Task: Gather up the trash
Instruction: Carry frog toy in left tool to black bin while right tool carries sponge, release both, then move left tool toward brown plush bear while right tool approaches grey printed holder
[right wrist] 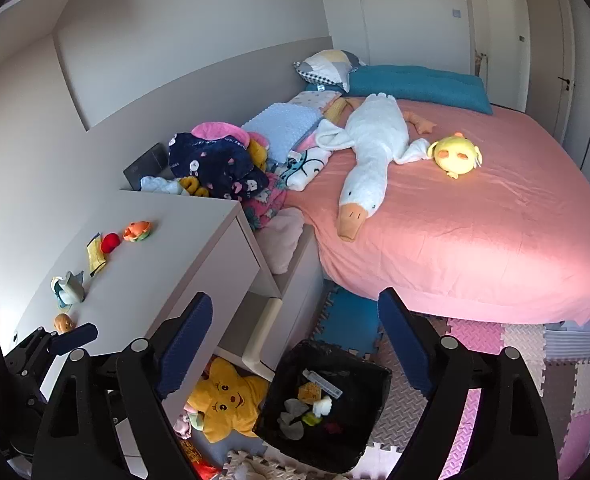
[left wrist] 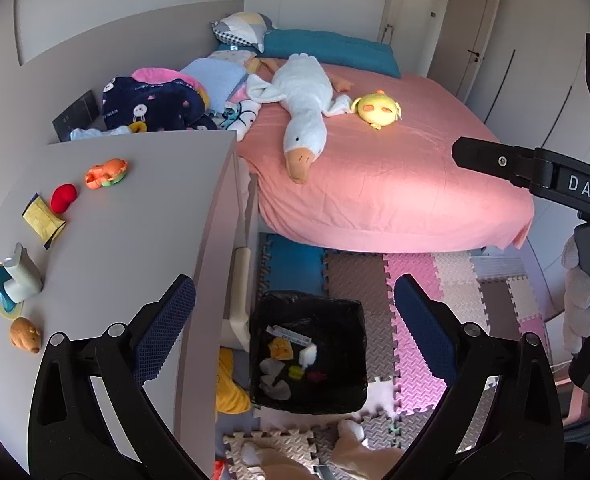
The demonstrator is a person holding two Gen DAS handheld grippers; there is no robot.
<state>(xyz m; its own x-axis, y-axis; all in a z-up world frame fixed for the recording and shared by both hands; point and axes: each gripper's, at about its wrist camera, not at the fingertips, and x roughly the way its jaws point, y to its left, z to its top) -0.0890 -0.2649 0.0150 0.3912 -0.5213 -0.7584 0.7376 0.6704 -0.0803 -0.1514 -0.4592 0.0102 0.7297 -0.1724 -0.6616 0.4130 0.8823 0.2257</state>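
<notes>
A black-lined trash bin stands on the floor beside the grey desk; it shows in the right wrist view too. Several bits of trash lie in it, among them a white wad and a yellow scrap. On the desk lie a yellow wrapper, a red piece and a white-and-blue packet. My left gripper is open and empty above the bin. My right gripper is open and empty, also above the bin.
A pink bed holds a white goose plush and a yellow chick plush. Clothes pile behind the desk. Foam puzzle mats cover the floor. A yellow star plush lies under the desk.
</notes>
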